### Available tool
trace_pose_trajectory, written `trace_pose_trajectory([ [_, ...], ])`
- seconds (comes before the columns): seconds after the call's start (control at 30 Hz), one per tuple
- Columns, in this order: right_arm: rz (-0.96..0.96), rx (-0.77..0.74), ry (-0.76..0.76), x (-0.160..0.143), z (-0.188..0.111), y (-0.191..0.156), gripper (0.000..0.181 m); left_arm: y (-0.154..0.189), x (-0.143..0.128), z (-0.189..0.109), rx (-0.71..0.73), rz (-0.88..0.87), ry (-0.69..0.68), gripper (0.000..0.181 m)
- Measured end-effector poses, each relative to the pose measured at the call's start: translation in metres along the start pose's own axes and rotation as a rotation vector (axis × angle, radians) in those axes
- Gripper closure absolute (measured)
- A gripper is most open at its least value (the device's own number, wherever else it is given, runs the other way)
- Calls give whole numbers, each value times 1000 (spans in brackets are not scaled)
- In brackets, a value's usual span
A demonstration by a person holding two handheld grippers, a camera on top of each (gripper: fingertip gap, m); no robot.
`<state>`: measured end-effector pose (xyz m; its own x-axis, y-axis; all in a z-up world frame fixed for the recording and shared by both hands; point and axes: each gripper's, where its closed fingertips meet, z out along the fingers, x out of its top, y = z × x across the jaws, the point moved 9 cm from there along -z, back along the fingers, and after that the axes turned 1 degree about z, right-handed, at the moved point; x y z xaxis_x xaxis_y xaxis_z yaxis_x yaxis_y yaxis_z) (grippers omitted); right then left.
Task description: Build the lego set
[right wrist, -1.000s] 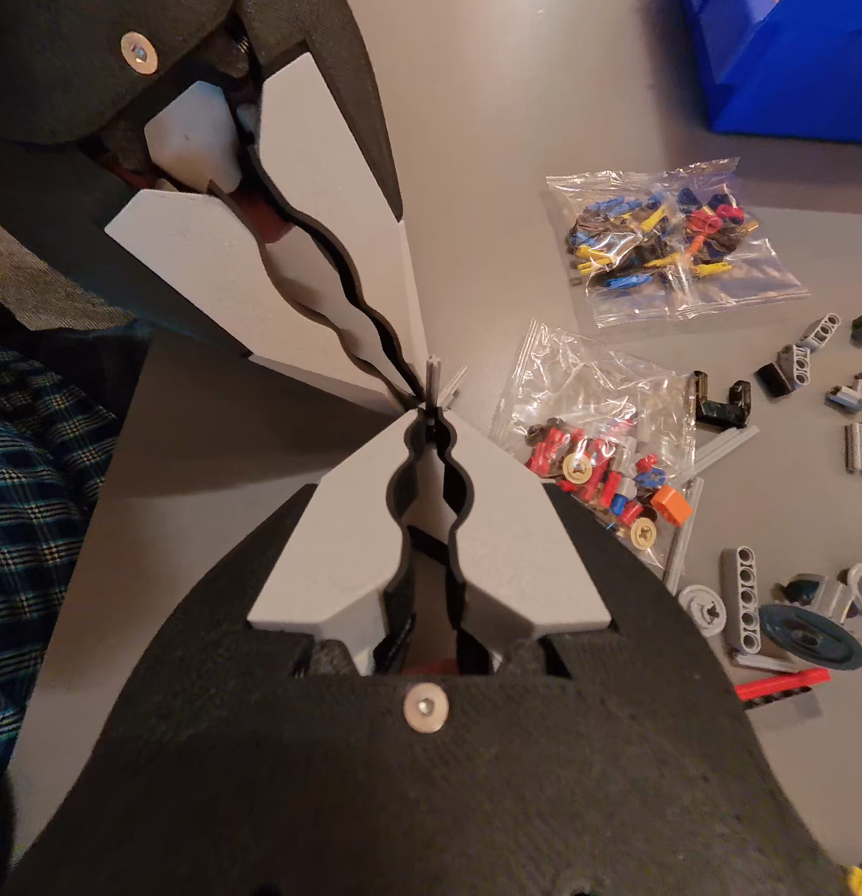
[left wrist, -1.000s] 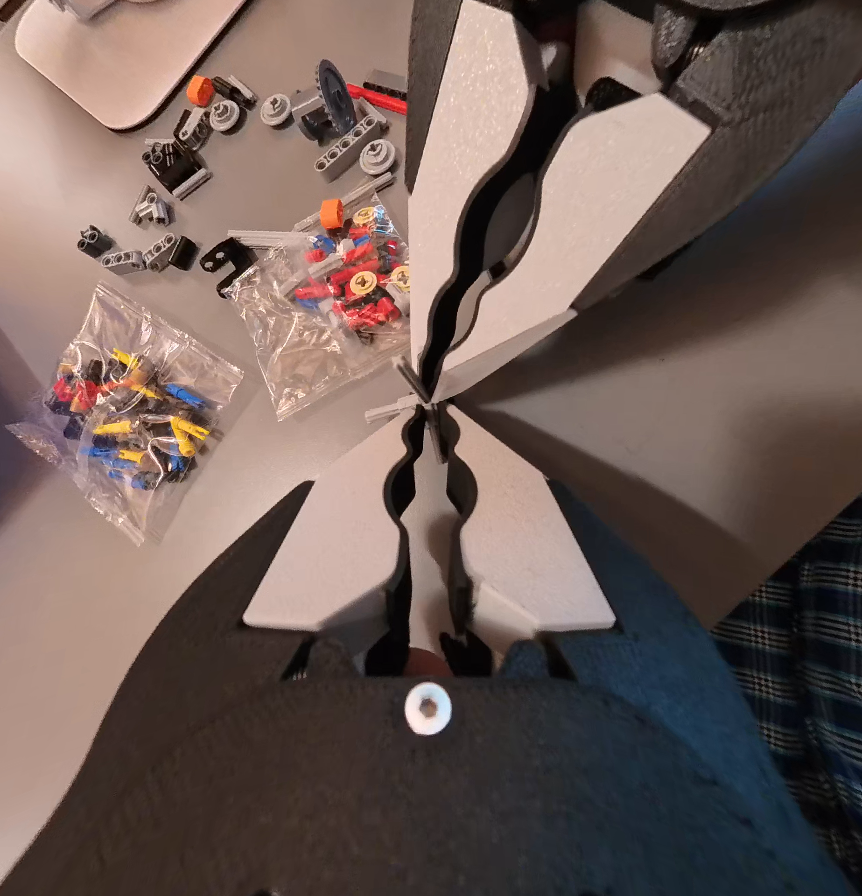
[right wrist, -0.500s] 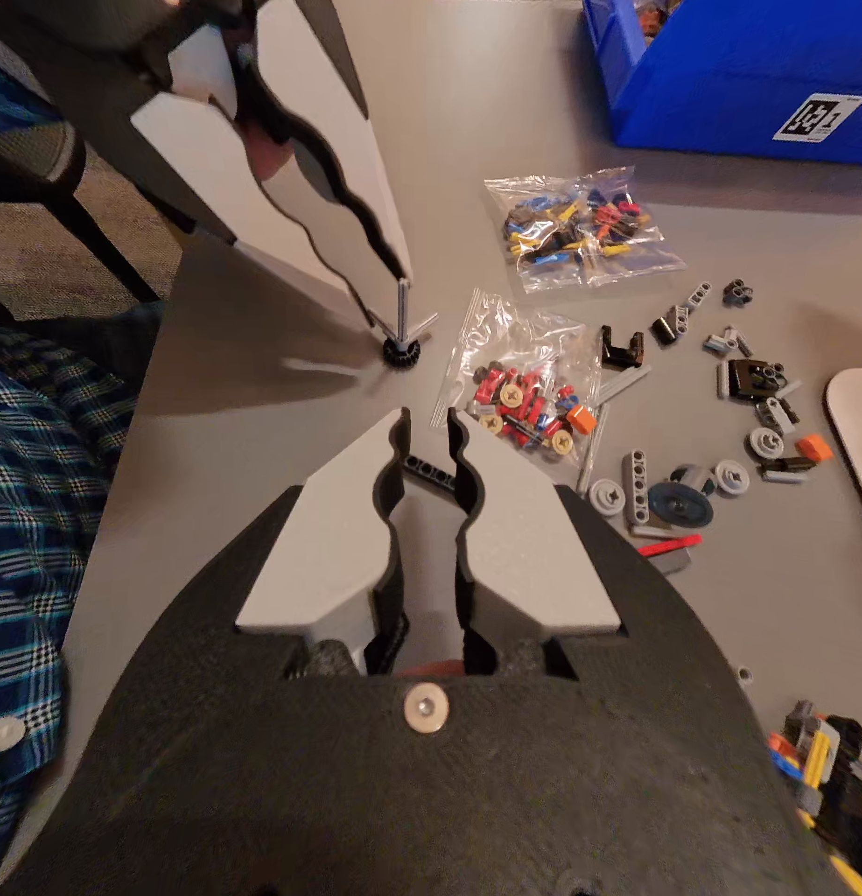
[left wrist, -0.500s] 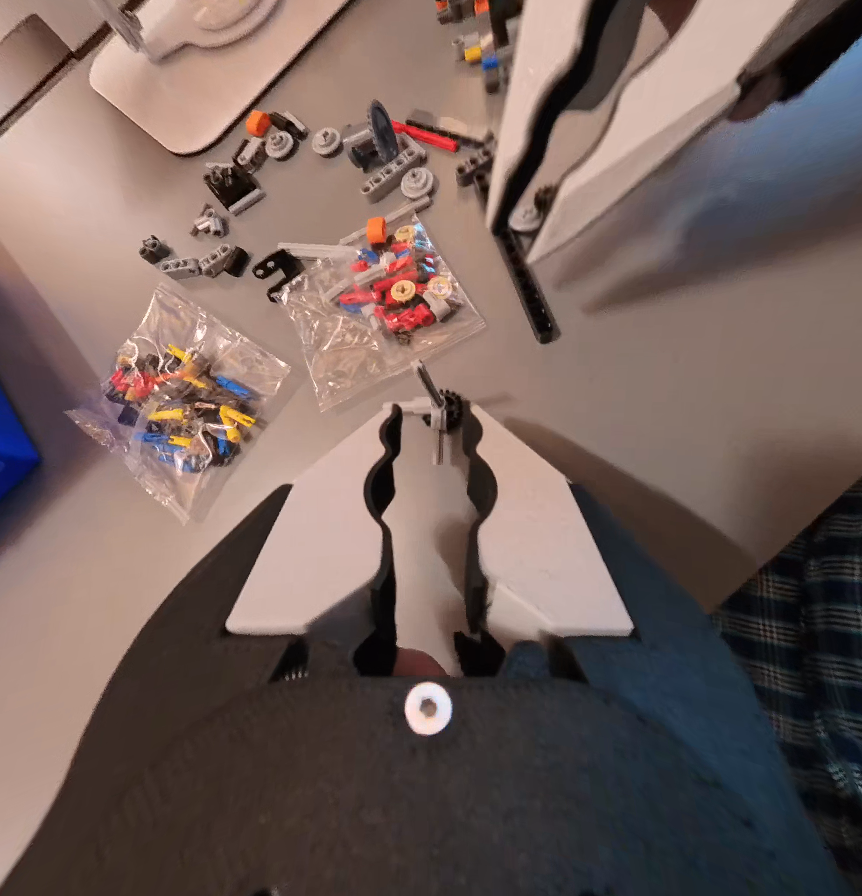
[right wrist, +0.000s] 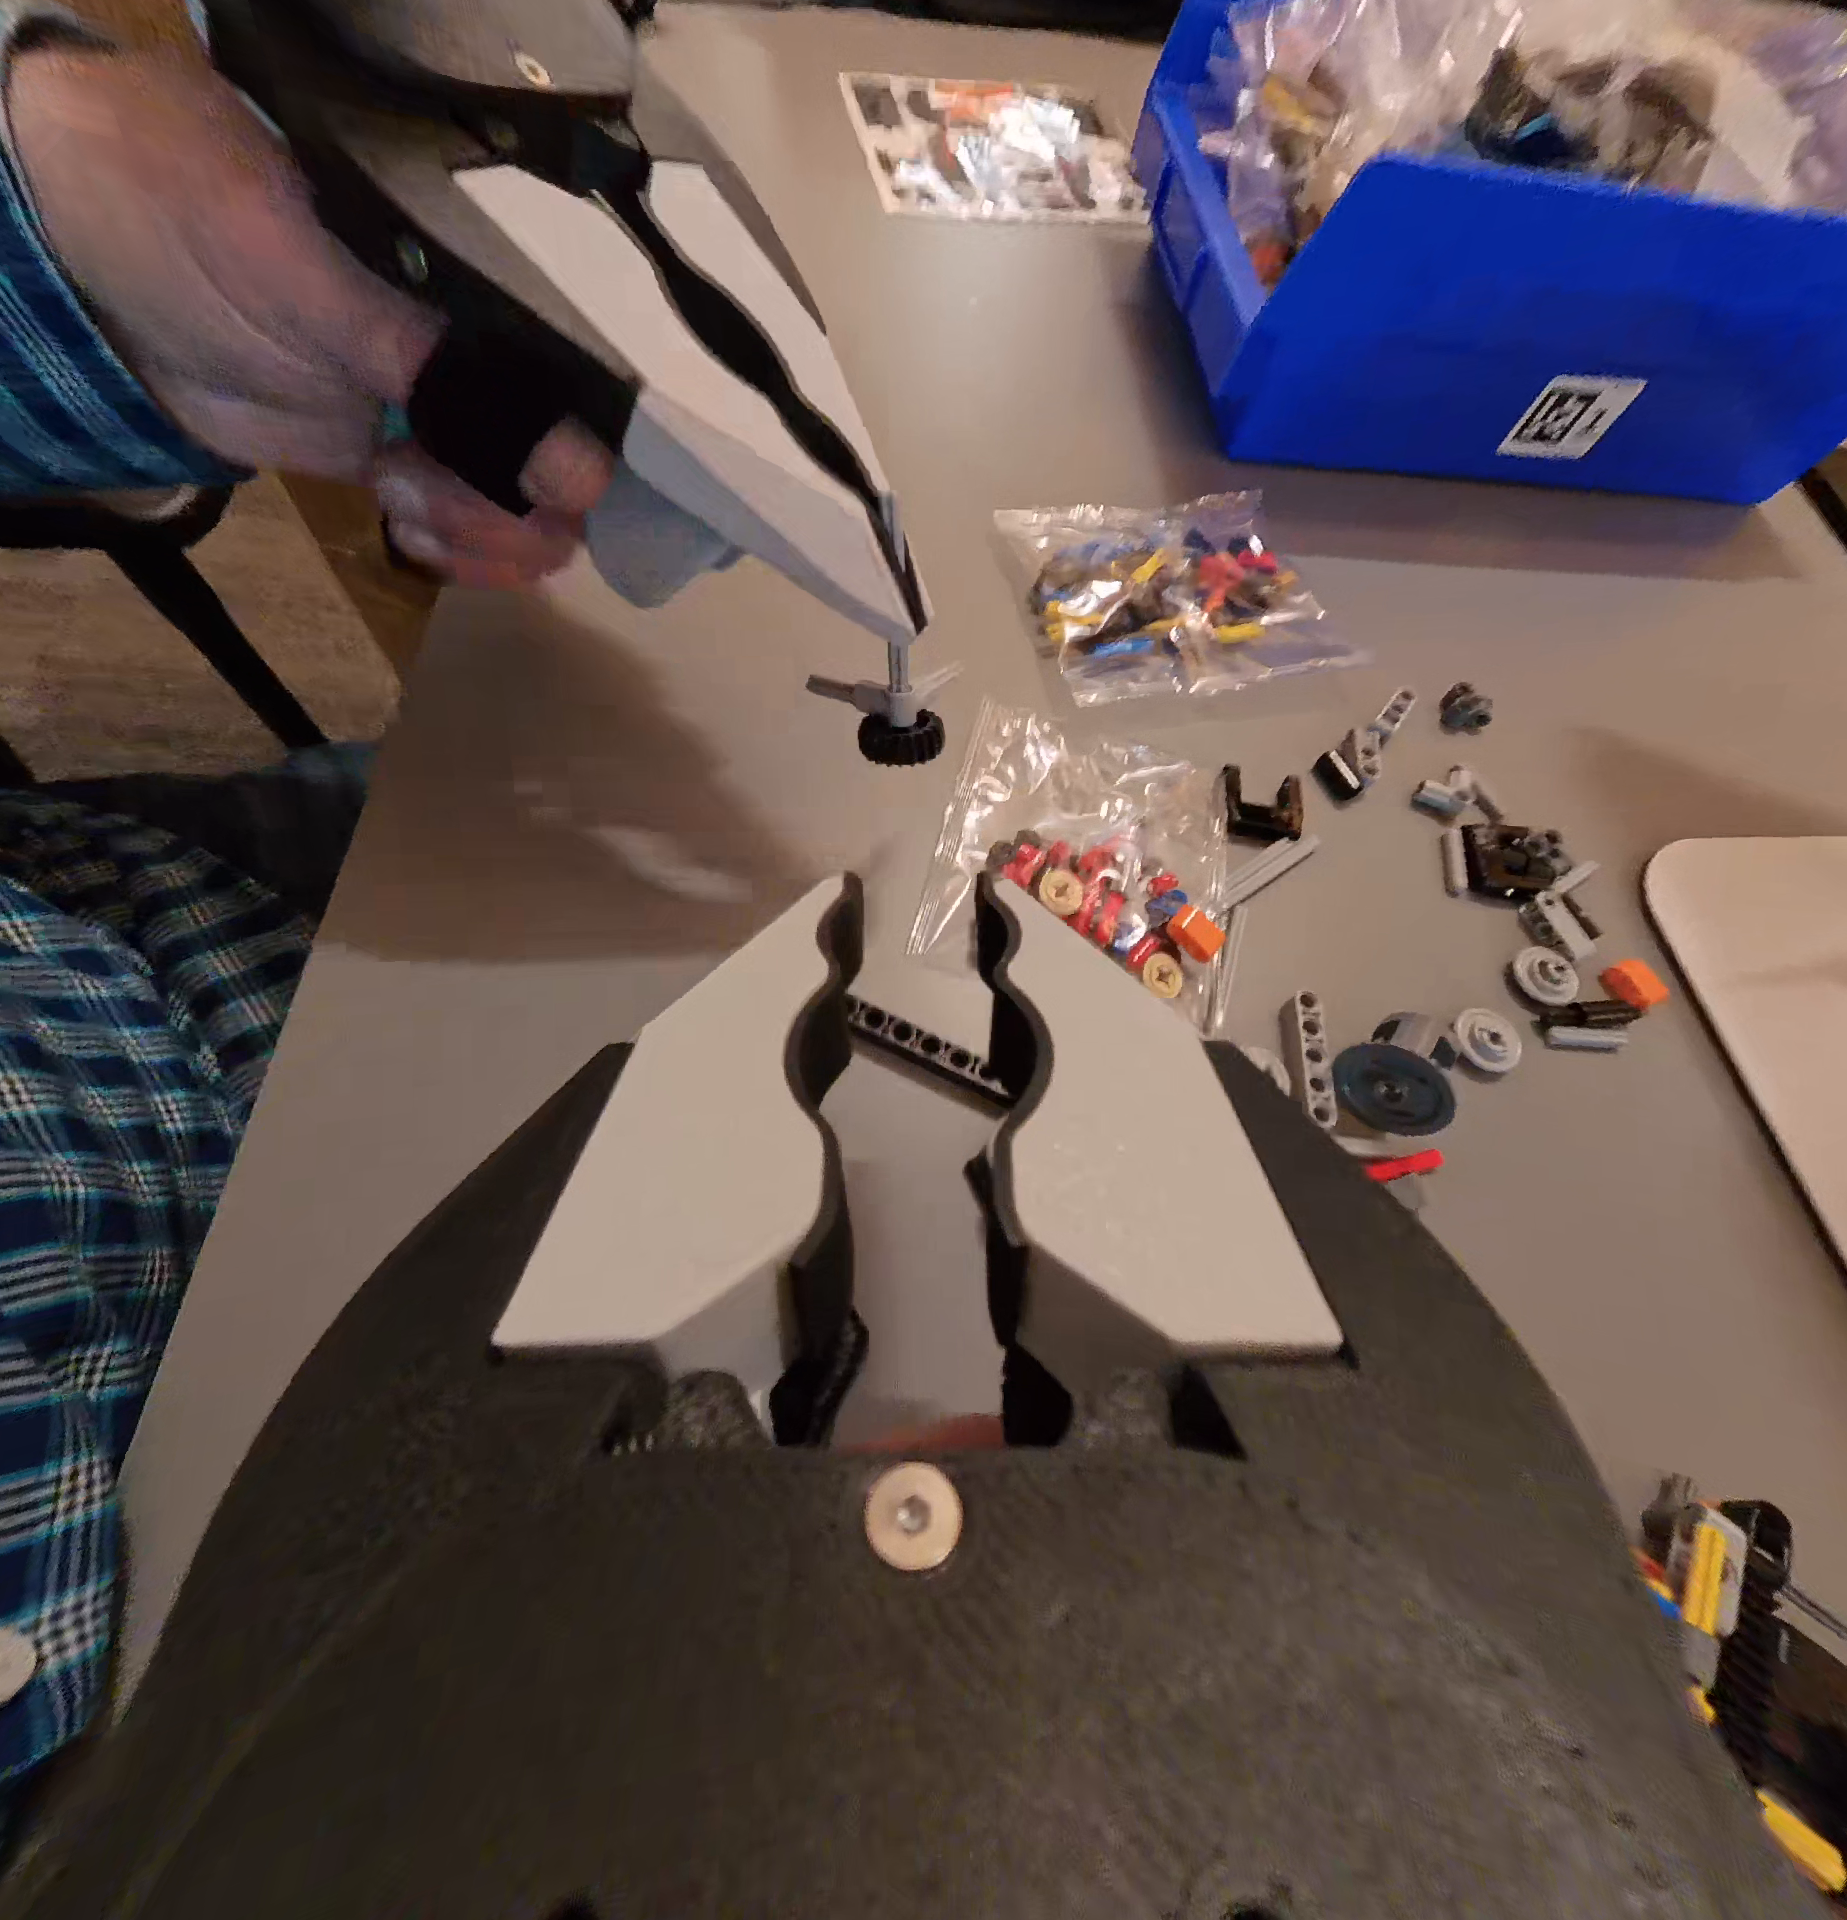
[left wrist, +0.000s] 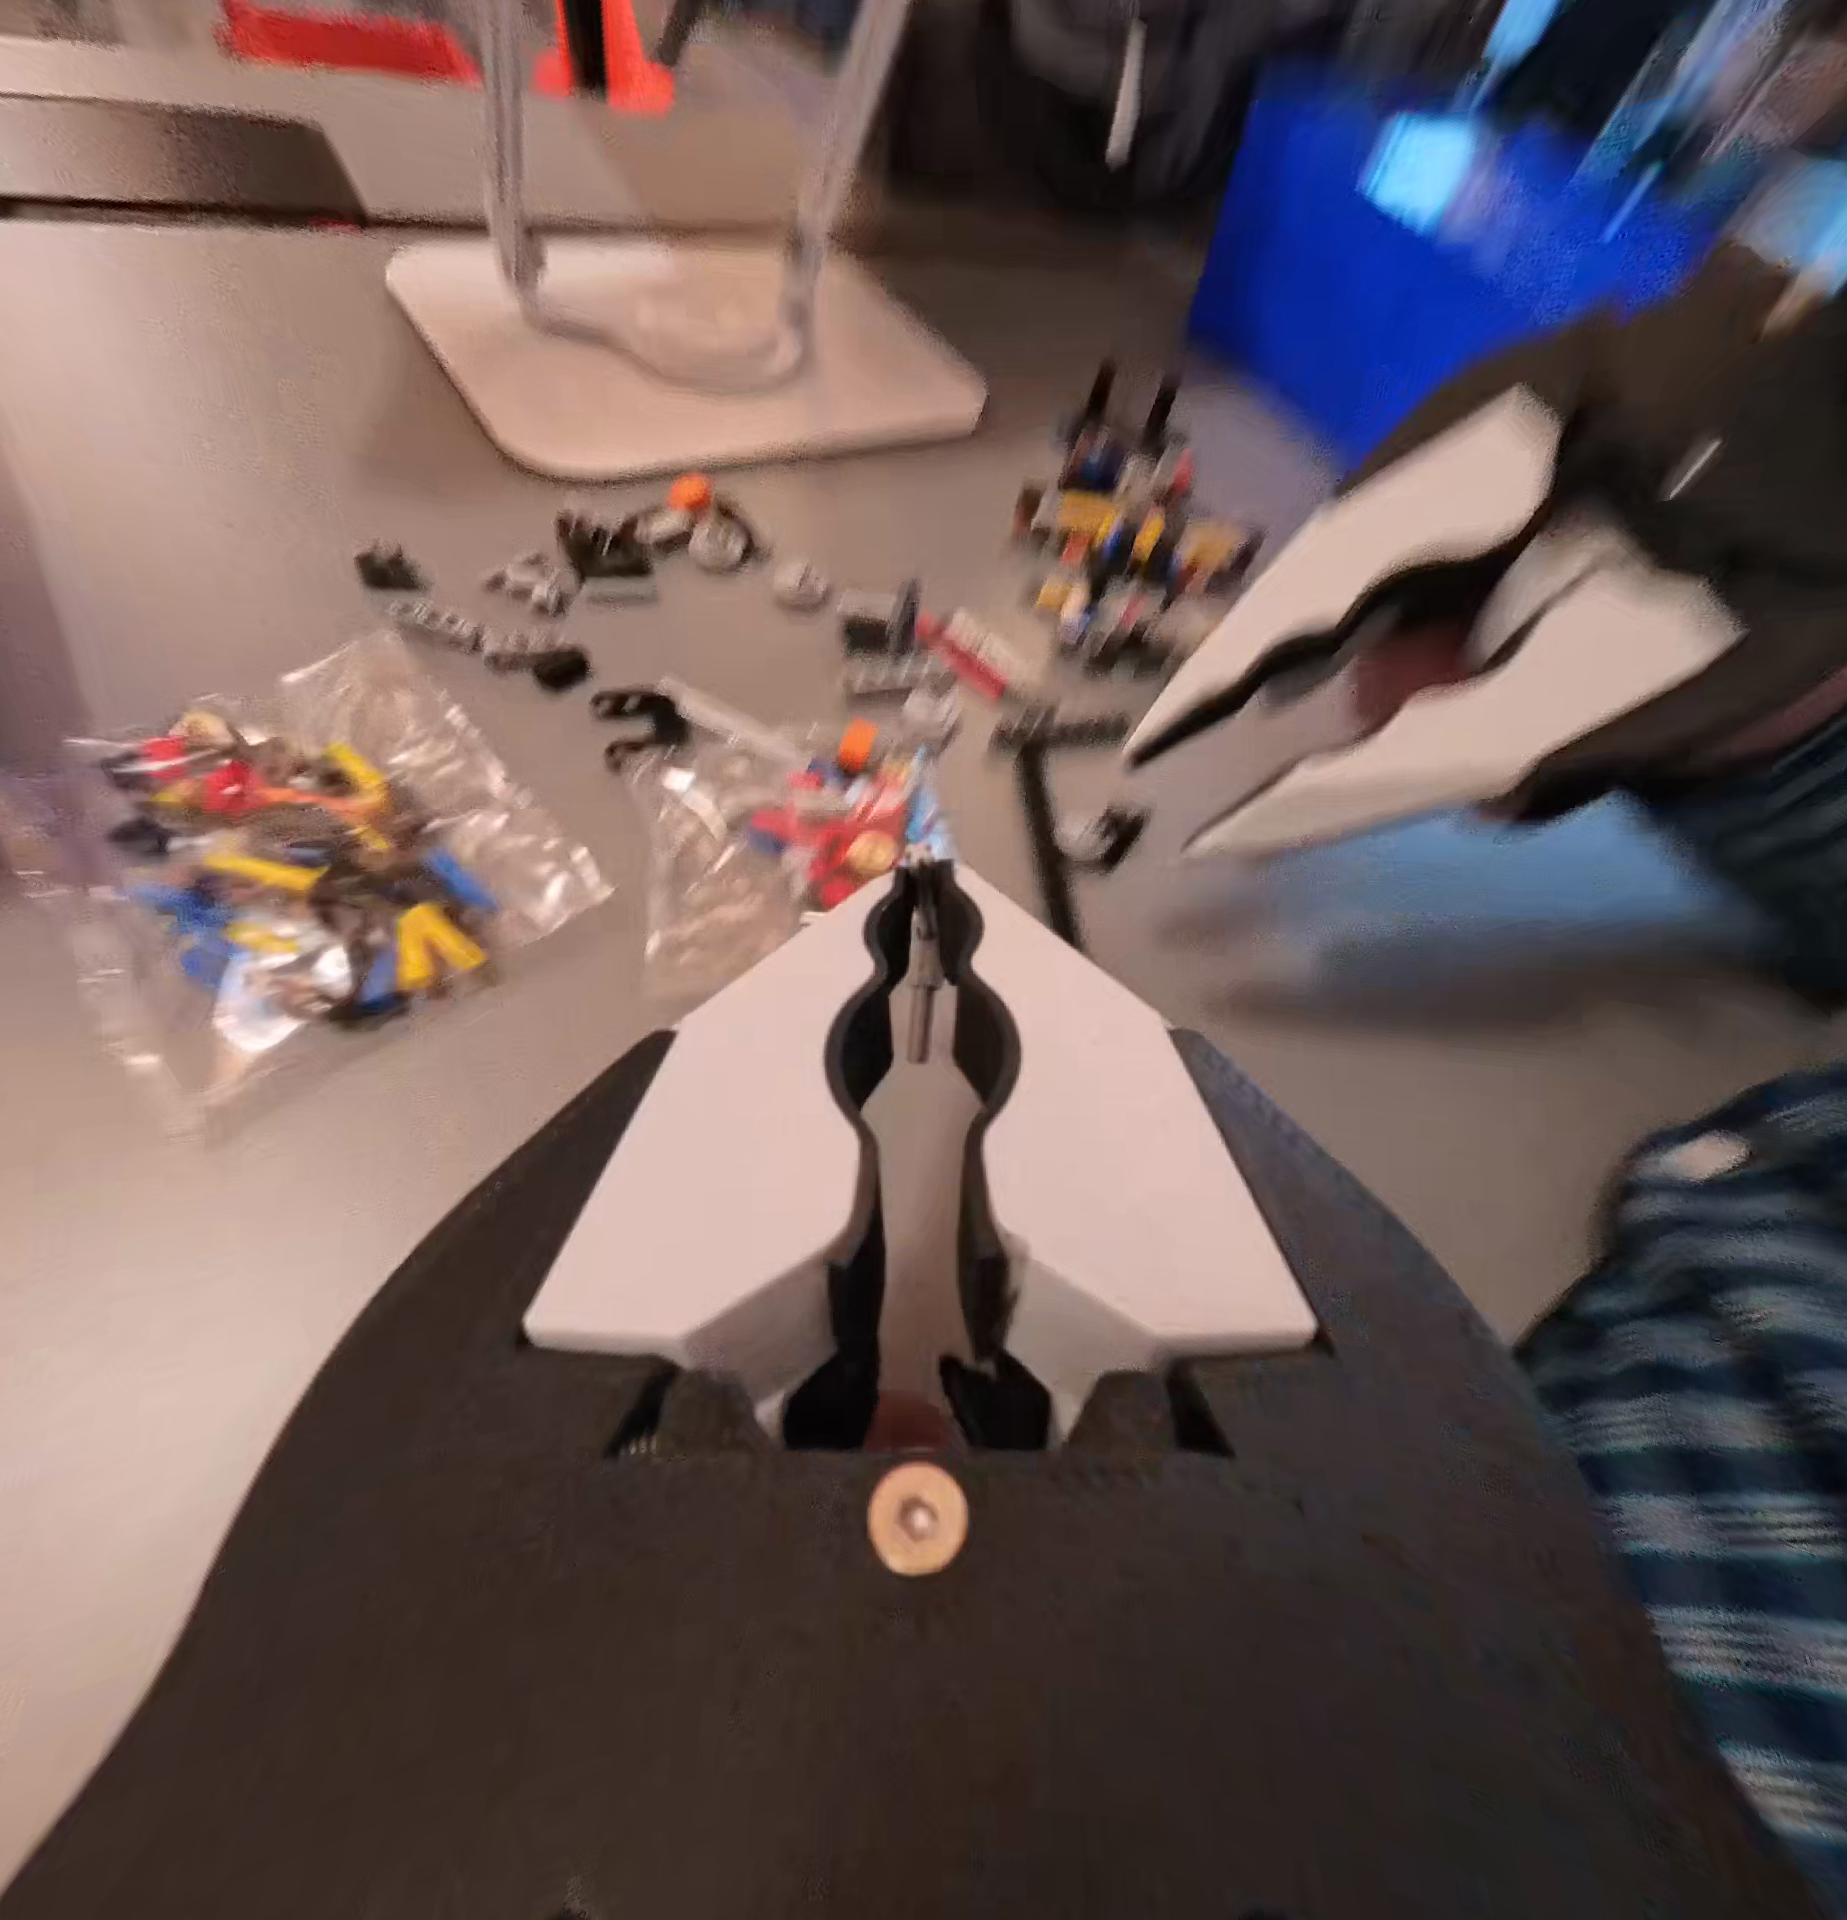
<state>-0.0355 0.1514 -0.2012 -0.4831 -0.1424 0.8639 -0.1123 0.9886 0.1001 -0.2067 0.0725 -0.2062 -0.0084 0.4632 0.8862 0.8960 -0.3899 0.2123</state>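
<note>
The left tool (left wrist: pixel 927 873) is clamped narrow on a thin grey axle (left wrist: pixel 921 987) that runs back between its fingers. The left wrist view is blurred and hides the axle's far end; the right wrist view shows the left tool (right wrist: pixel 903 623) at 11 o'clock with the axle (right wrist: pixel 898 675) pointing down from its tips, a grey cross-piece (right wrist: pixel 877 688) and a black gear (right wrist: pixel 901 736) at its lower end, above the grey table (right wrist: pixel 1002 395). The right tool (right wrist: pixel 914 894) stands wide with nothing between its fingers; a black beam (right wrist: pixel 924 1044) lies on the table behind the gap. At 1 o'clock of it sits a bag of red pins (right wrist: pixel 1090 883), beyond that a bag of mixed pins (right wrist: pixel 1173 597), and a blue bin (right wrist: pixel 1521 312) at 2 o'clock
</note>
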Motion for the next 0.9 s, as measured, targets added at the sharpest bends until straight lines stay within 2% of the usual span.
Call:
trace_pose_trajectory([
  [0.03,-3,-10,32,3,-1,0,160,0,5,-4,-78,-114,103,180],
  [0.13,-15,-42,113,13,-5,-2,154,-6,12,-12,-281,-451,390,180],
  [0.3,-25,-67,233,29,-11,-10,152,-2,-1,-5,-411,-704,598,180],
  [0.47,-20,-107,275,35,-13,-14,149,9,-9,7,-519,-820,654,180],
  [0.63,-20,-100,301,36,-15,-15,141,18,-6,11,-567,-825,668,180],
  [0.83,-40,-40,248,30,-15,-17,152,23,0,11,-593,-815,698,181],
  [0.9,-28,-55,251,30,-18,-14,149,23,-1,11,-590,-817,702,180],
])
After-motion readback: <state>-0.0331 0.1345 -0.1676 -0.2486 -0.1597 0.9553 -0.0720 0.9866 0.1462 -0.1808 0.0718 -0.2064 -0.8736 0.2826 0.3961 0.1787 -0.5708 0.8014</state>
